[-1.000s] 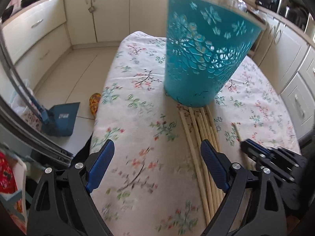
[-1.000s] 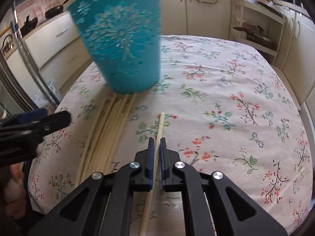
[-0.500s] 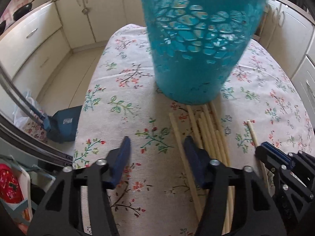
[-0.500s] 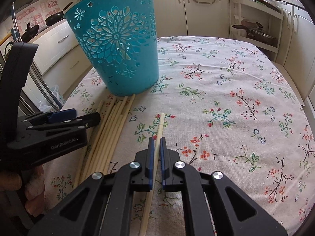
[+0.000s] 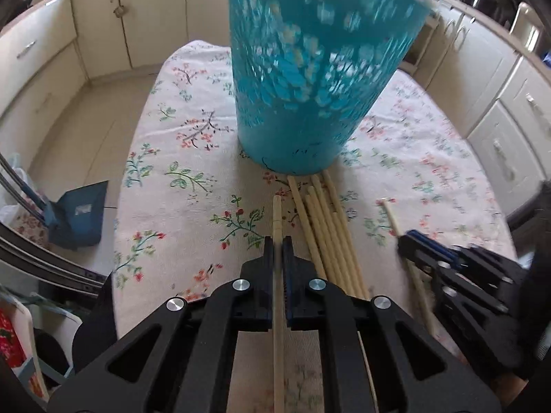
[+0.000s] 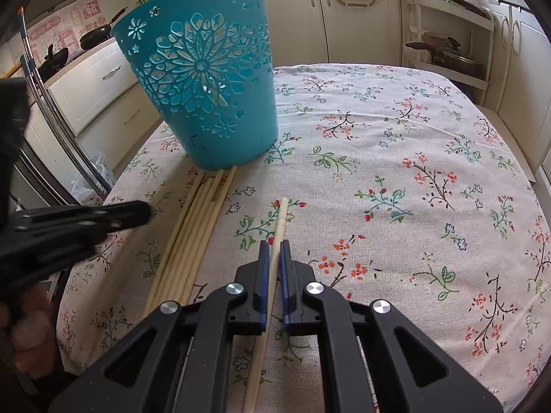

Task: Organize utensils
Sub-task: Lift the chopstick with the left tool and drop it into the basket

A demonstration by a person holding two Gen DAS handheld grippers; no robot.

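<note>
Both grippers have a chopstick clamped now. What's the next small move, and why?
Probably lift the left gripper and carry its chopstick toward the blue basket: the jaws are shut on it, the basket stands just ahead, and the right gripper already holds its own.

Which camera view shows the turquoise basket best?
The right wrist view: the turquoise basket is sharp there, its rim and cut-out flower pattern clear. In the left wrist view the basket is blurred, its top cut off.
</note>
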